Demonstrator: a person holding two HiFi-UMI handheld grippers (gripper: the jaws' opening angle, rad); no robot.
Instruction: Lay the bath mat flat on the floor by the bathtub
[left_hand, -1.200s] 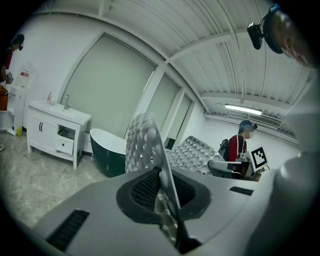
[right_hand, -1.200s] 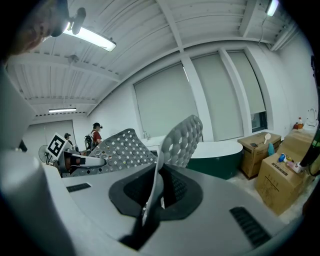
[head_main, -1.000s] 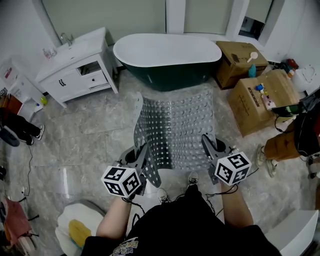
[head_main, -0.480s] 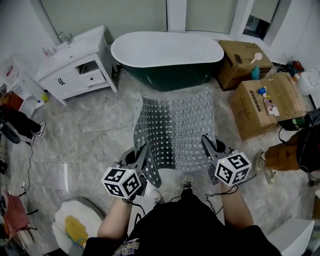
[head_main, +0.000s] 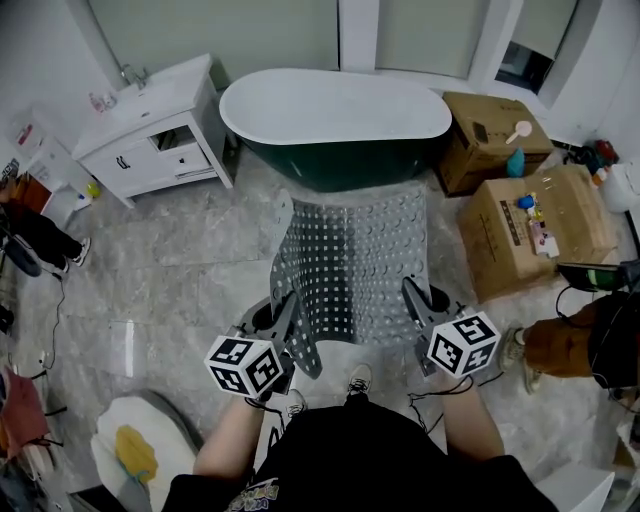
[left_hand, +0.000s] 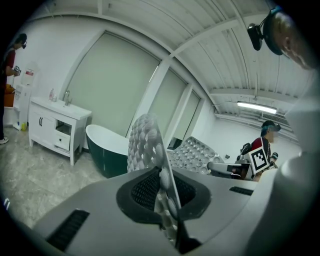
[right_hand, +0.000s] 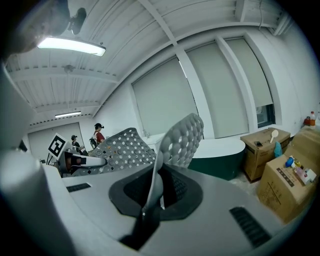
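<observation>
- Since a second ago the person has stepped closer to the tub: in the head view it now sits nearer the far edge of the mat, and the boxes have slid down on the right. Both tongs have kept the same grip and spacing.
- Head view: the left tongs and right tongs each pinch a near corner of the mat. The sheet stretches ahead of them toward the tub, with its far edge just short of the tub's dark side. The left corner curls up past the left tongs.
- Head view: the floor ahead of the tongs, in front of the tub, is bare marble where the mat can go.
- Left gripper view: the jaws are clenched on the mat's edge, and a studded corner stands up from between them. The rest of the sheet runs off to the right, toward the other tongs.
- Right gripper view: these jaws are also clamped tight on the mat, and a perforated corner rises above them. The sheet spans left to the left tongs, with the tub ahead beyond it.
- Progress, as I judge it: the mat is opened out, lined up with the tub and carried to the spot. It is not yet lying flat, since its near edge is held up off the floor, and I cannot tell whether the far edge touches down.
- Left to do: lower the near edge, smooth the curled corner, and let go with both tongs.
</observation>
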